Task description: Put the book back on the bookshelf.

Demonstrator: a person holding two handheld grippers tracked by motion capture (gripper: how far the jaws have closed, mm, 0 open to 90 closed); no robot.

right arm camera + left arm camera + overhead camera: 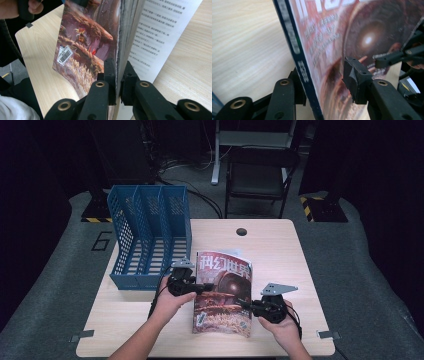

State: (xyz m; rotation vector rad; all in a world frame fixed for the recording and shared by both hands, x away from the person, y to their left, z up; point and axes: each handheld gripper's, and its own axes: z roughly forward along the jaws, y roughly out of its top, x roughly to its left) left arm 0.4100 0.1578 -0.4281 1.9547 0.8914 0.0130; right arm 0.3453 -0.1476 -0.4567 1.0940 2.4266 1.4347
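High view: the magazine (223,292) lies in the near middle of the table (280,250), just right of the blue file rack (150,237); your two grippers meet it from both sides.

Left gripper (192,285): in the left gripper view the jaws stand on both sides of the spine (295,50), but one pad (355,77) seems a little apart from the cover, so I cannot tell if you really hold it.

Right gripper (250,305): jaws narrow, pressed on the page edge (125,37) of the magazine.

Risk, loose page: one inner page (155,32) hangs outside the right grip; I think it may fold or tear if you lift.

Risk, slip: if the left jaws are not closed, the spine side may drop and the glossy cover may slide out.

Risk, rack: a sagging magazine may catch on the rack dividers.

Writing, cover: big white Chinese title, it looks like 科幻世界.

Writing, spine: white text, too blurred to read.

Label: a barcode sticker (64,55) near the lower corner of the cover.

Writing, floor: a "6" (102,241) left of the table.
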